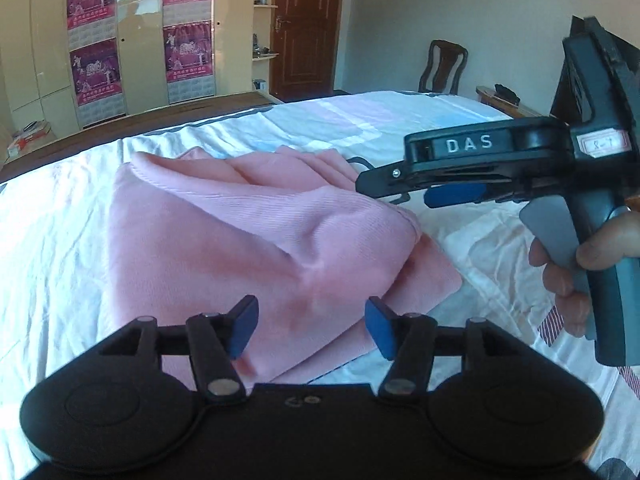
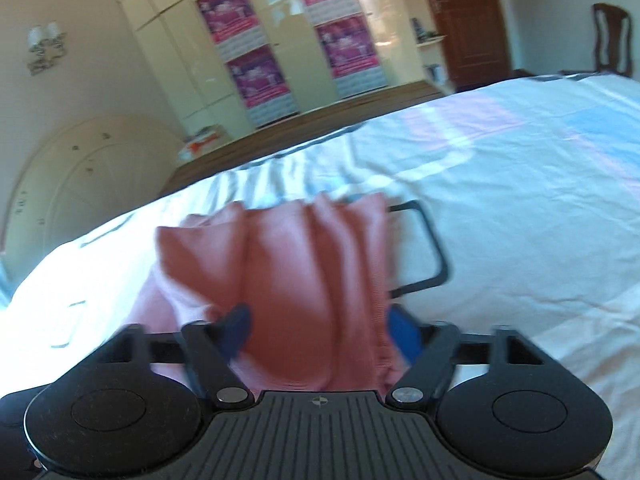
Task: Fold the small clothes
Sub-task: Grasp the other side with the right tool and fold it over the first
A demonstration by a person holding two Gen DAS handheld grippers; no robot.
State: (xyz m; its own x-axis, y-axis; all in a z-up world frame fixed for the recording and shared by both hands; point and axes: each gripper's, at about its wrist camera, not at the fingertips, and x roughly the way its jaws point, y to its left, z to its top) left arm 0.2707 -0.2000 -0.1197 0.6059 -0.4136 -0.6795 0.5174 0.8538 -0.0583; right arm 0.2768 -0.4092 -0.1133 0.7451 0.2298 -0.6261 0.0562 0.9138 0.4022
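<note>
A pink ribbed garment (image 1: 256, 232) lies bunched and partly folded on the white bedsheet (image 1: 52, 240). My left gripper (image 1: 311, 330) is open just above its near edge, blue pads (image 1: 242, 330) apart with nothing between them. My right gripper (image 1: 400, 192) comes in from the right, held by a hand, its tip at the garment's right side. In the right wrist view the garment (image 2: 304, 280) fills the gap of my right gripper (image 2: 320, 332). The fingers stand wide with the cloth bunched between them; the view is blurred, so the grip is unclear.
The bed's far edge (image 1: 192, 124) borders a dark wooden floor. Cream wardrobes with purple posters (image 1: 94, 68) stand beyond, then a brown door (image 1: 306, 28). A wooden chair (image 1: 444, 66) stands at the back right. A black printed rectangle (image 2: 424, 256) marks the sheet.
</note>
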